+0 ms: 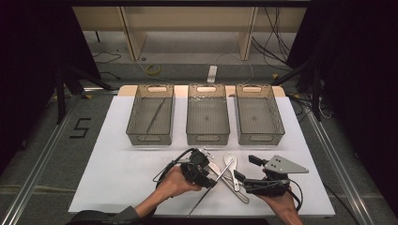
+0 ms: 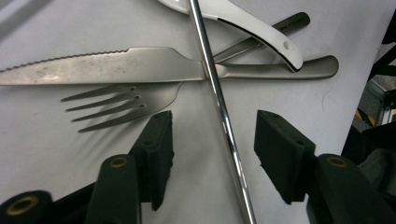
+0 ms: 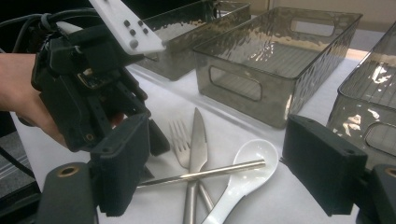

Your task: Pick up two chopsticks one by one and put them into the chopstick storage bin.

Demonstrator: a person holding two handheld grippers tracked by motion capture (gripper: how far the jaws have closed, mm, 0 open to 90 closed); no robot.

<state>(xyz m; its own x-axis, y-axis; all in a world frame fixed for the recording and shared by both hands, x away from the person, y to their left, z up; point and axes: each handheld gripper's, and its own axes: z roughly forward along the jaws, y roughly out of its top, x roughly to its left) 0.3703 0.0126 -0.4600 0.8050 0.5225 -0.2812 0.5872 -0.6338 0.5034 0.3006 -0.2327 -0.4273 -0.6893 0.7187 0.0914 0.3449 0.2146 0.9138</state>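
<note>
Left tongs straddle a metal rod lying across the cutlery pile near the tabletop's front edge, pads not touching; right tongs gape empty; one thin utensil lies in the left bin

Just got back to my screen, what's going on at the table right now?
A person is working a pile of cutlery in front of three bins. The left claw straddles the metal chopstick that lies across the knife, fork and white spoon; its pads are not on it yet. The right claw waits open beside the pile. The left bin holds one chopstick.
</note>
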